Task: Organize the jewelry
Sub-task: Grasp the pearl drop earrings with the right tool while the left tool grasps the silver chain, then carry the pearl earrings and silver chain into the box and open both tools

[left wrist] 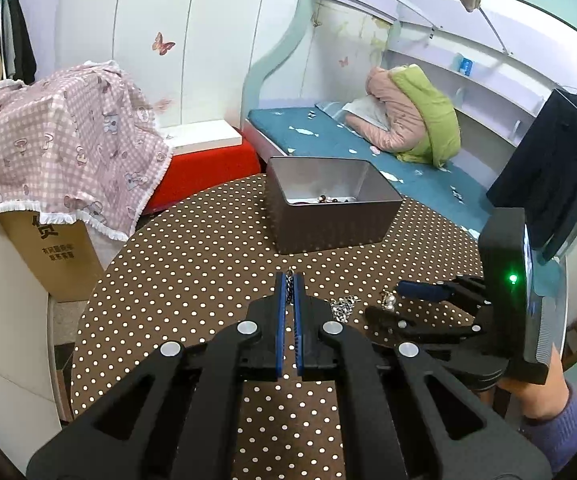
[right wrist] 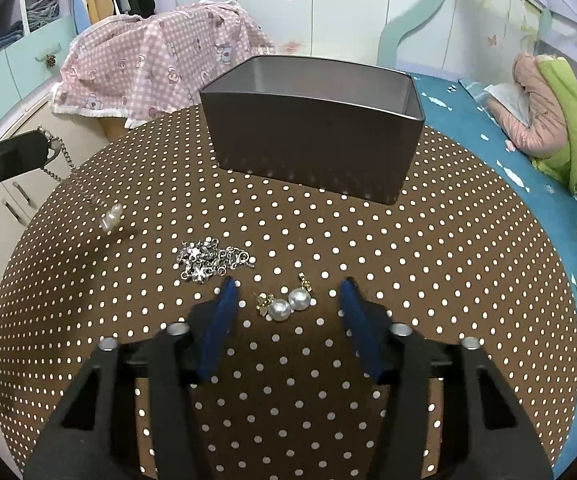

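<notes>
Two grippers work over a round desk [right wrist: 428,264] covered in brown cloth with white dots. The left gripper [left wrist: 288,280] has its fingers clenched on a thin silver chain [left wrist: 289,289], which shows between the blue pads. In the right wrist view that same chain [right wrist: 58,160] hangs down from the left fingers [right wrist: 28,148] at the picture's left edge, with a pale bead [right wrist: 111,216], blurred, at its lower end just above the cloth.

The right gripper [right wrist: 288,280] points down at the desk with its fingers apart, grasping nothing. Between them, touching neither pad, lie two pearl earrings [right wrist: 288,304] with small gold parts, side by side on the cloth. No earlier view is at hand, so nothing can be said of how the fingers got there.

Just left of the earrings, near the left blue pad, lies a small heap of silver jewelry [right wrist: 212,258], flat on the desk.

Farther back stands an open grey box [right wrist: 312,148], near the desk's far edge. Through the left wrist view a few dark beads [left wrist: 324,199] show on its floor. Behind the desk are a blue bed [right wrist: 488,148] and a pink checked cloth [right wrist: 148,68] over cartons.
</notes>
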The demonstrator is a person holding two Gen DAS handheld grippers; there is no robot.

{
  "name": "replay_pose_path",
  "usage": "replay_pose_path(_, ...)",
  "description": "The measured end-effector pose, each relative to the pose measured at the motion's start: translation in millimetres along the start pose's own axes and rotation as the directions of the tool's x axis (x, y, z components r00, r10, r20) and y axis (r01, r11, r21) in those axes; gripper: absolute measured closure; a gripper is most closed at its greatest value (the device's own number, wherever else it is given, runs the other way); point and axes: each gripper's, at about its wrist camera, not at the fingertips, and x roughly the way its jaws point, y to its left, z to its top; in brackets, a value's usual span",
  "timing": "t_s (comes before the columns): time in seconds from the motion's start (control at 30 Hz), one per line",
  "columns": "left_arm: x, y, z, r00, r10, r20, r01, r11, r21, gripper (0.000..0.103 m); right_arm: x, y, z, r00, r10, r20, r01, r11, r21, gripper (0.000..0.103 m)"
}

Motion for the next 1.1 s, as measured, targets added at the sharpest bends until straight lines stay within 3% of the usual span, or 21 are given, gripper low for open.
replay_pose_path(0.07, 0.8, -2.3, 0.0, 1.000, -0.006, -0.004, 0.006, 1.000, -0.002, 0.100, 0.9, 0.3, 0.8, 1.000, -0.024, -0.001, 0.024, 1.000, -0.020, 0.080)
replay_pose_path(0.17, 3.2, -2.3, 1.9, 1.000, -0.024, -0.010, 0.024, 1.000, -0.009, 0.100, -0.2, -4.9, -0.3, 1.000, -0.019, -0.004, 0.019, 1.000, -0.018, 0.091)
replay_pose_path(0.53, 1.1, -18.3, 34.2, 0.991, -0.132, -0.004, 0.132, 0.991, -0.002, 0.100, -35.2, -24.2, 11.6, 0.997, 0.057, 0.054, -0.059, 0.998, 0.024, 0.093)
replay_pose_path(0.93, -4.5, -52.7, 105.0, 0.981, -0.188, 0.042, 0.184, 0.979, 0.090, 0.100, -86.0, -38.3, 67.2, 0.975, 0.118, 0.188, -0.124, 0.992, 0.020, 0.093)
replay_pose_path(1.1, 8.7, -52.5, 133.5, 0.980, -0.197, 0.033, 0.194, 0.977, 0.087, 0.100, -85.5, -45.7, 93.0, 0.968, 0.149, 0.203, -0.159, 0.987, 0.032, 0.093)
